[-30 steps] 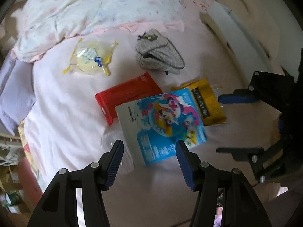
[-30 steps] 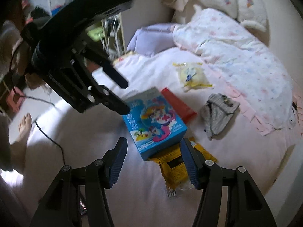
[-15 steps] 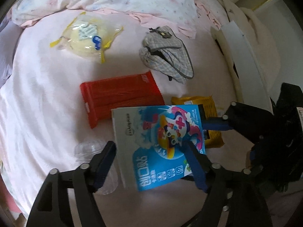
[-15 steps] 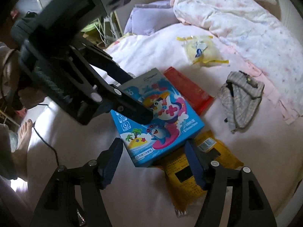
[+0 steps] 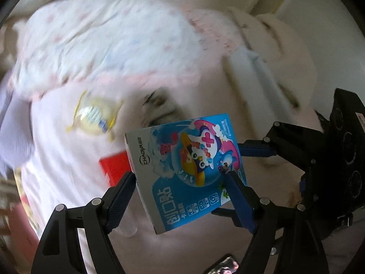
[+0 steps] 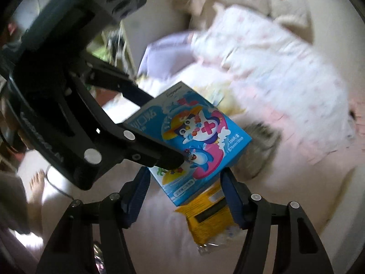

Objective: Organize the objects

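A blue cartoon-printed box (image 5: 189,166) hangs above the pink bed sheet (image 5: 57,159). My left gripper (image 5: 180,178) is shut on it, its blue pads pressing the box's two side edges. In the right wrist view the same box (image 6: 196,134) sits between my right gripper's (image 6: 186,175) pads. Those jaws are closing on the box's lower corner and touch it on both sides. The left gripper's black fingers (image 6: 146,146) clamp the box from the left there. The right gripper's fingers (image 5: 257,151) reach in from the right in the left wrist view.
On the sheet lie a yellow packet (image 6: 209,217), a red packet (image 5: 114,166), a yellowish clear bag (image 5: 93,116) and a grey checked cloth (image 6: 260,146). A floral quilt (image 5: 102,45) is bunched behind them. A person's bare foot (image 6: 36,185) stands beside the bed.
The box lay flat on the bed a second ago. Both grippers came down around it, gripped it and lifted it off the sheet, uncovering the yellow packet.
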`<control>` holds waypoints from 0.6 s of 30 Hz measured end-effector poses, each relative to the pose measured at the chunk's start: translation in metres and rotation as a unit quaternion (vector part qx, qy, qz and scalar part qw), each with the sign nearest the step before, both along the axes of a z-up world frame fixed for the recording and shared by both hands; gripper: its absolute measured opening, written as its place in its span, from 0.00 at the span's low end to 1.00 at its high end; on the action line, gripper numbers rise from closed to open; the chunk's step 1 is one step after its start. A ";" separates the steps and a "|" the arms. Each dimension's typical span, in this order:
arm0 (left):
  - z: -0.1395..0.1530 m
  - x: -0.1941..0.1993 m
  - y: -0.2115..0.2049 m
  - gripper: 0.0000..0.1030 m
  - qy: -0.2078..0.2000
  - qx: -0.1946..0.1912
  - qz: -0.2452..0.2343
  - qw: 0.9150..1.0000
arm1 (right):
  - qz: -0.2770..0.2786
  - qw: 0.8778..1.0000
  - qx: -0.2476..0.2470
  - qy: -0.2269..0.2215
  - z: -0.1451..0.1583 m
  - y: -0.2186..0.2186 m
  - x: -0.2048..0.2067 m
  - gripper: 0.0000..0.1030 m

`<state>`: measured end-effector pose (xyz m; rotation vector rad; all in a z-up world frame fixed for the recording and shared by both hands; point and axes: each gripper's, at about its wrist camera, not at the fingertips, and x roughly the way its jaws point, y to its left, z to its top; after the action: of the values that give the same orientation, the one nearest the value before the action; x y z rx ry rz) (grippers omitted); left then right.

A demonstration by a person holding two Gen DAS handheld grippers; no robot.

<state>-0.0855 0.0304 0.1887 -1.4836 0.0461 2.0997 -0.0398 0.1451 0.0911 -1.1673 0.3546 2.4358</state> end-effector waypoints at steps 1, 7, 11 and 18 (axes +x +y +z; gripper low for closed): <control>0.009 -0.002 0.008 0.77 0.004 0.006 -0.014 1.000 | -0.012 1.000 0.009 0.004 0.010 -0.001 0.008 0.62; 0.034 -0.005 0.086 0.77 0.019 0.019 -0.121 0.992 | -0.088 0.994 0.044 0.044 0.060 -0.014 0.087 0.61; 0.041 -0.004 0.142 0.77 0.001 0.046 -0.161 0.986 | -0.133 0.988 0.065 0.050 0.073 -0.025 0.137 0.60; 0.029 -0.004 0.225 0.77 -0.016 0.062 -0.185 0.981 | -0.203 0.974 0.091 0.046 0.081 -0.028 0.194 0.60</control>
<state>-0.0896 0.2558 0.2174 -1.3200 0.1627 1.7472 0.1544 0.1167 0.1718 -0.8131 0.3489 2.1147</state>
